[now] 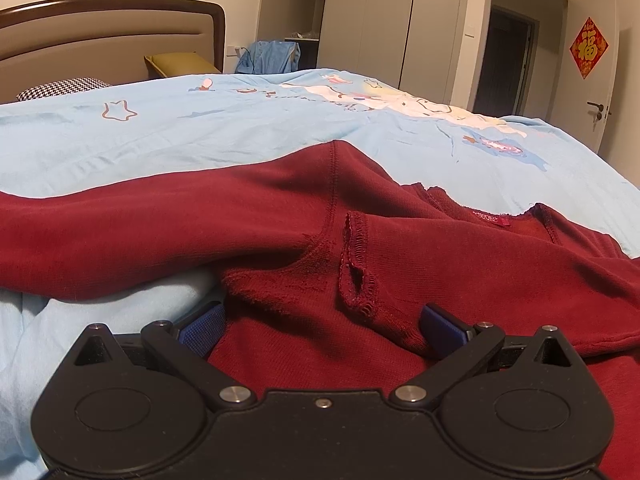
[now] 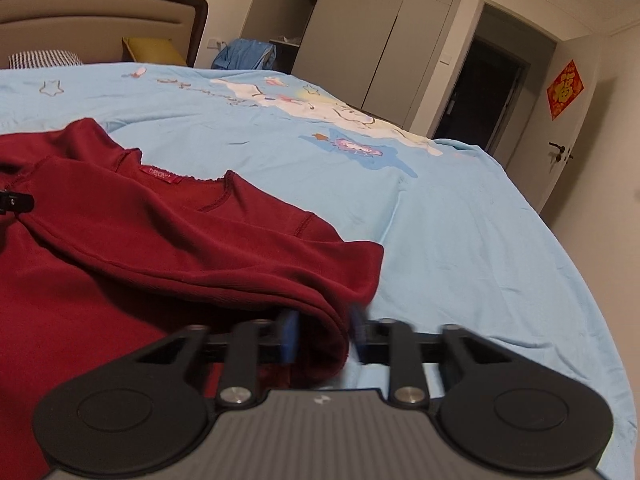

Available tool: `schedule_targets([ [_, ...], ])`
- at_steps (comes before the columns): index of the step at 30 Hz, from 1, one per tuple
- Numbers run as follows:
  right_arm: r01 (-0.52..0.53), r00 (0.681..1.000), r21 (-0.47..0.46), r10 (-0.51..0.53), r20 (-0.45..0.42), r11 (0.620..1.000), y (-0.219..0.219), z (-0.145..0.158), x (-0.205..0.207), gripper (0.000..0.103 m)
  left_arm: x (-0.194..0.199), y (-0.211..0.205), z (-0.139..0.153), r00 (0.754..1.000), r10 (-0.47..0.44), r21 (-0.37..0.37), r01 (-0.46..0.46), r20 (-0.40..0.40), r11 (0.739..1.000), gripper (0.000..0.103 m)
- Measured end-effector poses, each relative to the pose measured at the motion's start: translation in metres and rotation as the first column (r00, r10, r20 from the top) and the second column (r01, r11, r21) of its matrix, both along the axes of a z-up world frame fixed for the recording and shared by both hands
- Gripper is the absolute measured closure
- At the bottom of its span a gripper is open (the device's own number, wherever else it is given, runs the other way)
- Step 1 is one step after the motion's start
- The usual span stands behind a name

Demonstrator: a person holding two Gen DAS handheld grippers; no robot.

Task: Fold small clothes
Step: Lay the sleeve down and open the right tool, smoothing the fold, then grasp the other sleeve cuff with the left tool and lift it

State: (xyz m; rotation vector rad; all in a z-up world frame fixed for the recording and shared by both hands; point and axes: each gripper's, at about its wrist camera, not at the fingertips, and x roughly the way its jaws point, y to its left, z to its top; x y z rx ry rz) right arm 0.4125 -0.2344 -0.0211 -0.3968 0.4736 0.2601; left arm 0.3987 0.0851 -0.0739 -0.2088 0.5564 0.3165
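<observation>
The red top [image 2: 168, 248] near the bed's [image 2: 460, 240] front edge was straddled by the wide left gripper [image 1: 320, 320] and narrowly bracketed, grip unconfirmed, by the right gripper [image 2: 324, 332]; level lifting was advised

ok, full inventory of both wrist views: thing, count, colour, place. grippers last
garment: 1, dark red, long-sleeved, spread on the near part of the bed
neck label: 1, red, inside the garment's collar
duvet: 1, light blue with cartoon print, covers the bed
headboard: 1, beige with dark wood frame, far left
pillows: 2, one olive, one black-and-white check, at the headboard
blue cloth: 1, heaped behind the bed
wardrobe: 1, pale, far wall
door decoration: 1, red and gold, on the open white door
left hand-held gripper: 1, black with blue pads, open over the garment
right hand-held gripper: 1, black with blue pads, garment edge between the pads, grip unclear
</observation>
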Motion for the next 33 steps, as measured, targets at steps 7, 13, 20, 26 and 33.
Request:
schedule_targets([
  [7,0.156,0.987,0.127,-0.150,-0.058,0.980,-0.028,-0.015,-0.014,0.097,0.000,0.000,0.000,1.000,-0.002,-0.001,0.002,0.003,1.000,0.000],
  [13,0.221,0.973,0.186,-0.204,-0.104,0.957,-0.034,-0.034,-0.014,0.097,0.000,0.000,0.000,1.000,-0.003,-0.003,0.003,0.006,1.000,0.000],
  [20,0.239,0.968,0.248,-0.210,-0.139,0.939,-0.043,-0.024,-0.020,0.080,0.004,-0.005,0.014,0.997,0.001,0.018,0.001,-0.072,1.000,0.000],
  [26,0.230,0.972,0.308,-0.199,-0.128,0.923,-0.048,-0.006,-0.047,0.023,-0.022,0.006,0.035,0.997,-0.002,-0.077,-0.004,-0.080,0.997,0.000],
  [33,0.166,0.985,0.395,-0.132,-0.111,0.904,-0.038,0.010,-0.101,0.000,-0.083,0.066,0.061,0.990,0.139,-0.173,-0.143,-0.032,0.975,0.001],
])
